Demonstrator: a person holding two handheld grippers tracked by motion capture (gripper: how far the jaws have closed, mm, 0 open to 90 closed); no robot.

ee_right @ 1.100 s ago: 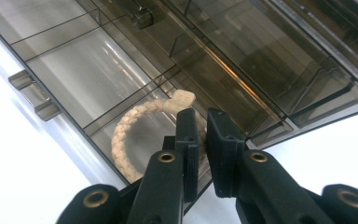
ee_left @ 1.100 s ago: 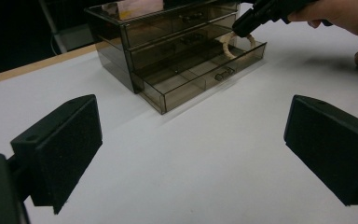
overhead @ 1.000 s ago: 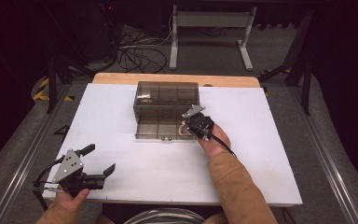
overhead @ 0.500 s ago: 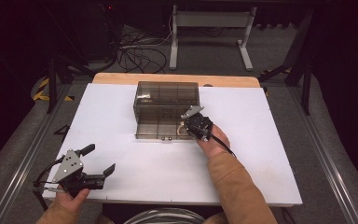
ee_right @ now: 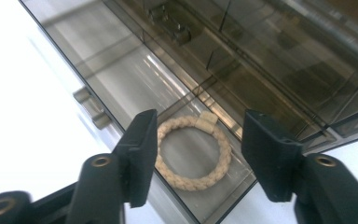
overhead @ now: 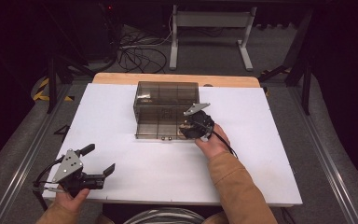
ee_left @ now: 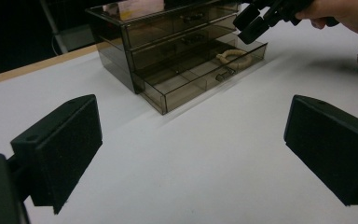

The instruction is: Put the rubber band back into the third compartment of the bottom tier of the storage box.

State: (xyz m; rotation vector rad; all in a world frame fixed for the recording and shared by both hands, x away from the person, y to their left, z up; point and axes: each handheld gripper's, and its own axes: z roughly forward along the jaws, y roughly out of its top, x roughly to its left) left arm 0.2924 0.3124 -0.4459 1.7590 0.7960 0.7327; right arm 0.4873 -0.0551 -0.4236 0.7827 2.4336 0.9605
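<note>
Dim room, bright white table (overhead: 261,154); soft shadows, glare on drawer plastic (ee_right: 135,60), slight blur.

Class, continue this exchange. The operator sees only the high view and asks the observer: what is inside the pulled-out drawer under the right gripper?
Observer: A pale braided ring lies flat in one compartment of the drawer.
Operator: Is the right gripper holding it?
Observer: No. The right gripper has just been opening its jaws; they stand either side of the ring, not pressing it.
Operator: Are the other drawers open?
Observer: The left gripper view shows the two drawers above in the cabinet pushed in.
</note>
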